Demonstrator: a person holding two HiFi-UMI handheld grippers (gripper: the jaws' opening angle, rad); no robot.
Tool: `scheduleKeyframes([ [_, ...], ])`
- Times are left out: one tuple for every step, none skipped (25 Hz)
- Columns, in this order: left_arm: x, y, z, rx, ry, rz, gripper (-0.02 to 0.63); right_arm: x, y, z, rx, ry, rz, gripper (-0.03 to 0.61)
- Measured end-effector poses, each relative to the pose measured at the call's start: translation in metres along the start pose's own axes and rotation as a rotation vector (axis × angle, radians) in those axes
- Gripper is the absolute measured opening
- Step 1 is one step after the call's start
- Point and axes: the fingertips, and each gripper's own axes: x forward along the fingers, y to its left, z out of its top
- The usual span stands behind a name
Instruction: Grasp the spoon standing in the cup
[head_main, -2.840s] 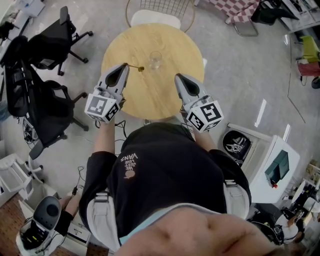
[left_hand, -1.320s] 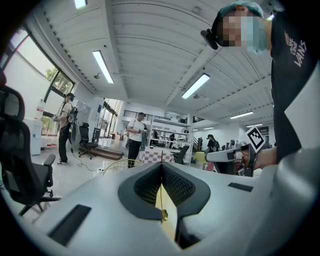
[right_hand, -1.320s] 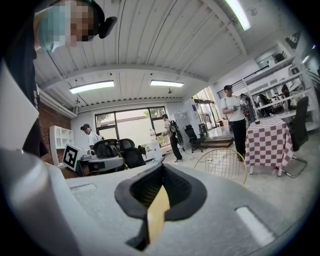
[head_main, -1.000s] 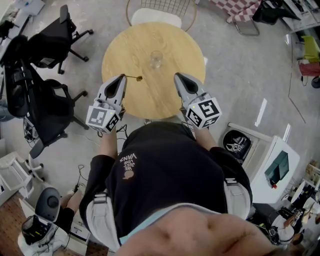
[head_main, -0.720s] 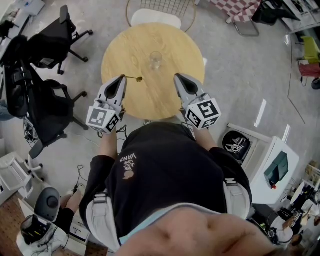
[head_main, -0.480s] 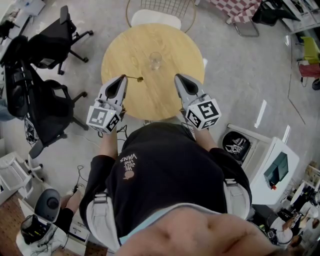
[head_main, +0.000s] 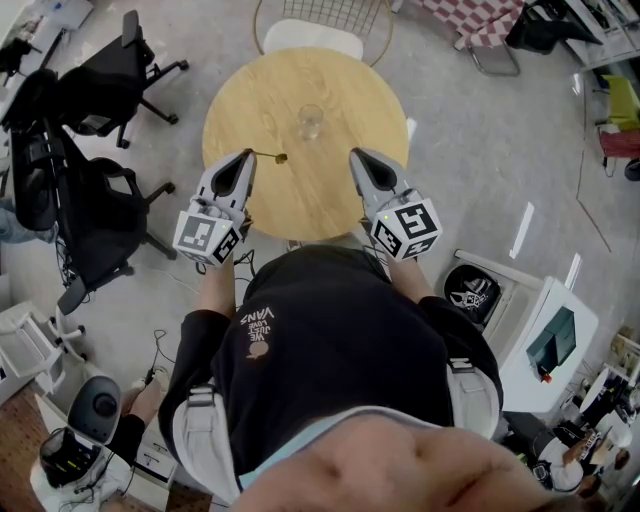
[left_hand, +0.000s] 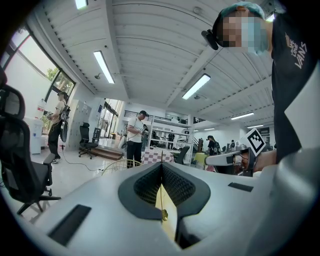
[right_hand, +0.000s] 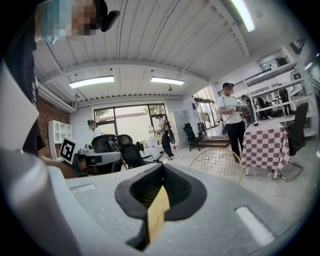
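Left gripper (head_main: 247, 155) (left_hand: 161, 172): jaws clamped on the spoon (head_main: 268, 155) (left_hand: 161, 192). In the left gripper view the thin gold handle lies along the seam between the two pads.

Spoon axis, head view: roughly level. It runs out from the left jaw tips toward the right gripper's side, bowl end outermost, over the table (head_main: 300, 200).

Cup (head_main: 311, 121): clear glass, upright on the table, beyond both sets of jaw tips and roughly between them. The spoon's bowl end is apart from the cup, nearer the left jaws. The cup's contents are too small to read.

Right gripper (head_main: 355, 155) (right_hand: 161, 175): jaws together, with only the table's wood tone showing through the slit behind the tips.
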Motion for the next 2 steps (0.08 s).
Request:
scheduleKeyframes([
  [0.0001, -0.0001, -0.0006, 0.002, 0.001, 0.0, 0.012, -0.0001, -0.0001, 0.0005, -0.001, -0.001, 0.001, -0.003],
  [0.0002, -0.0003, -0.0012, 0.003, 0.002, -0.001, 0.012, -0.0002, -0.0003, 0.0011, -0.002, -0.002, 0.002, -0.003],
])
